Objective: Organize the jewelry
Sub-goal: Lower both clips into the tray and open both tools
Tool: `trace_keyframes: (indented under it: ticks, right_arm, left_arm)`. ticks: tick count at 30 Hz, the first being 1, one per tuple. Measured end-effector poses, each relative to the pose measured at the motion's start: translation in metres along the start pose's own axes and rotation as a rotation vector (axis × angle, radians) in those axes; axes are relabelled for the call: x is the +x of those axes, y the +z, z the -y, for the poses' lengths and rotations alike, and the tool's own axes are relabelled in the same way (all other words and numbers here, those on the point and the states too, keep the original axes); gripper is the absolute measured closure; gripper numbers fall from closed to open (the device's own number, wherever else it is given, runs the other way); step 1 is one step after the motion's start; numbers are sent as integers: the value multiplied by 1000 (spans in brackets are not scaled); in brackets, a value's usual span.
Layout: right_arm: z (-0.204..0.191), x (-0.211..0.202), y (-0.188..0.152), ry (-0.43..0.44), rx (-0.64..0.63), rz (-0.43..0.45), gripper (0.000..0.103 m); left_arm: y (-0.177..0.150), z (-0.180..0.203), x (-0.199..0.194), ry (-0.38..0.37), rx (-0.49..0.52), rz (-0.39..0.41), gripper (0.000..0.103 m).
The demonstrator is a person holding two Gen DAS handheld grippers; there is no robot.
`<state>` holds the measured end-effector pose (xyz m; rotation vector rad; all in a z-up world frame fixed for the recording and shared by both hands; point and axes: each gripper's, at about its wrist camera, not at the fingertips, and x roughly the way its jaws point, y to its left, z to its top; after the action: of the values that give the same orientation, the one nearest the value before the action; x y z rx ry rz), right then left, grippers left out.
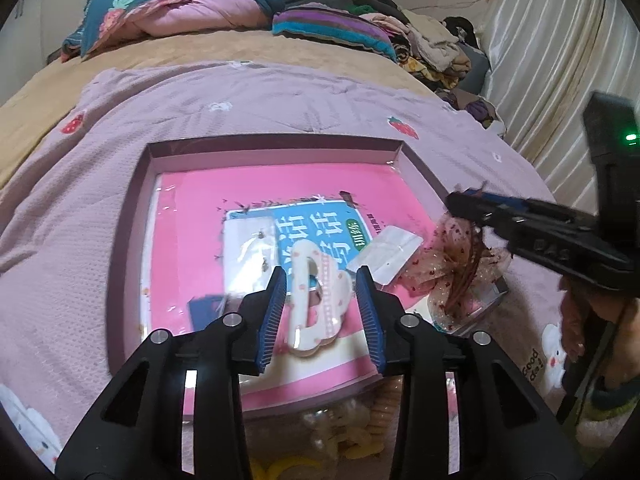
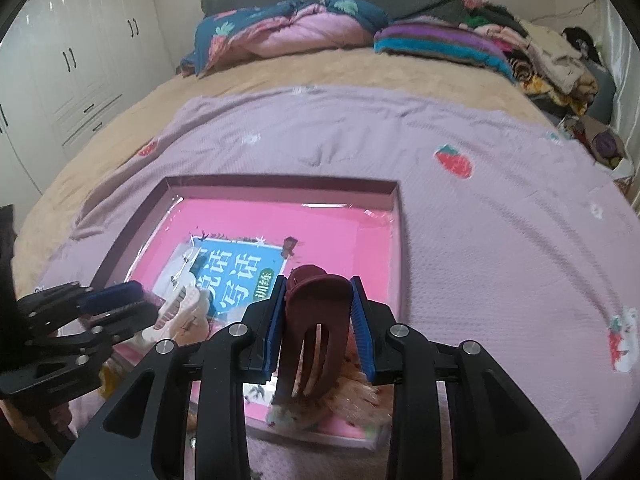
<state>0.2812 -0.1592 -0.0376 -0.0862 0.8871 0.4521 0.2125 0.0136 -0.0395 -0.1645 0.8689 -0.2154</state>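
Note:
A shallow mauve box lid [image 1: 132,216] lies on the bed with a pink book [image 1: 224,196] inside. On the book lies a cream hair claw [image 1: 314,300] with pink dots. My left gripper [image 1: 322,280] is open, its blue pads either side of the claw, not touching. Earring cards [image 1: 248,248] and a white packet [image 1: 384,254] lie on the book. My right gripper [image 2: 318,288] is shut on a maroon hair claw [image 2: 316,320] with a sheer dotted bow [image 1: 452,272] hanging under it, above the lid's near right corner.
A lilac strawberry blanket [image 2: 480,240] covers the bed around the lid. Pillows and folded clothes [image 2: 540,52] sit at the far end. A clear container of hair accessories [image 1: 360,420] stands under my left gripper. White wardrobes [image 2: 72,60] stand on the left.

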Motion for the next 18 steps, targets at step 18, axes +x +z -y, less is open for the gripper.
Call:
trace_keyframes:
  ticks: [18]
  right_arm:
    - [-21,30,-8,75,44,-65,54]
  left_arm:
    - [-7,-21,-26,22,-54,28,51]
